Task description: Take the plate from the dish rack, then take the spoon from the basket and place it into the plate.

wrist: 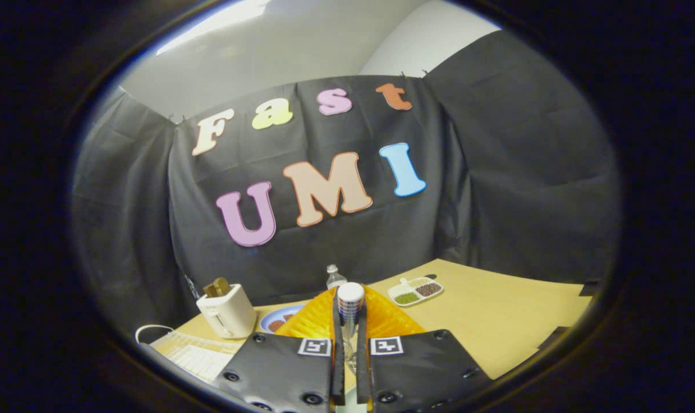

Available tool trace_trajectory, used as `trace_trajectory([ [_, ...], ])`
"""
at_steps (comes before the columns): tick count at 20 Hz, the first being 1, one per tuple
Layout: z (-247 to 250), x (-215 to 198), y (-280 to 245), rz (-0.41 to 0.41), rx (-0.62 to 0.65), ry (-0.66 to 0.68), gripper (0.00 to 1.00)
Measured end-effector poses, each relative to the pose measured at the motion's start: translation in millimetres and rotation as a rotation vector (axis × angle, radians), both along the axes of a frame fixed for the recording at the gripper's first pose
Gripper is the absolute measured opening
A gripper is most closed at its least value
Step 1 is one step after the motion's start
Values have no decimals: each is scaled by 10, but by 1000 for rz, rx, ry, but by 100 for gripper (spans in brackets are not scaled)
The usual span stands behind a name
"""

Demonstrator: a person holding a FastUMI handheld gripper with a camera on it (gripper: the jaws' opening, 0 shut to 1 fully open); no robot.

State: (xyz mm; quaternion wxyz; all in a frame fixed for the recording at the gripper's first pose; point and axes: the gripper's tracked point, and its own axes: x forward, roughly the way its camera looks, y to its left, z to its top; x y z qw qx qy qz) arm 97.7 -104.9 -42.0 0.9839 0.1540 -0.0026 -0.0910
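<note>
Holding the spoon (350,304) upright by its handle, pinched between the near-closed fingers of the hand-held gripper (350,344), above the orange basket (324,321). Probably carrying toward the plate (278,318) beside the toaster (228,310) on the surface (496,310); next, lowering gently.

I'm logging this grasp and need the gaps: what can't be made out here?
- Spoon: its lower part is hidden between the hand-held gripper fingers, shut on it.
- Orange basket: its inside is hidden by the fingers.
- Blue plate: partly hidden by the basket; contents too small.
</note>
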Motion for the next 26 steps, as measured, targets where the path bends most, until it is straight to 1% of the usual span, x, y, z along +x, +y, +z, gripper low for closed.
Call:
trace_trajectory([
  [2, -17, -157, -35, -7, 25, 1, 11],
  [3, -89, -226, -41, -9, 43, 25, 11],
  [8, -695, -611, -198, -69, 96, 227, 11],
  [13, -1171, -803, -98, -58, 148, 351, 11],
  [16, -1312, -785, -36, -39, 170, 390, 11],
  [19, -1358, -789, -69, -45, 206, 398, 11],
  [22, -1415, -769, -171, -52, 229, 407, 15],
  [26, -1573, -733, -391, -85, 209, 449, 20],
])
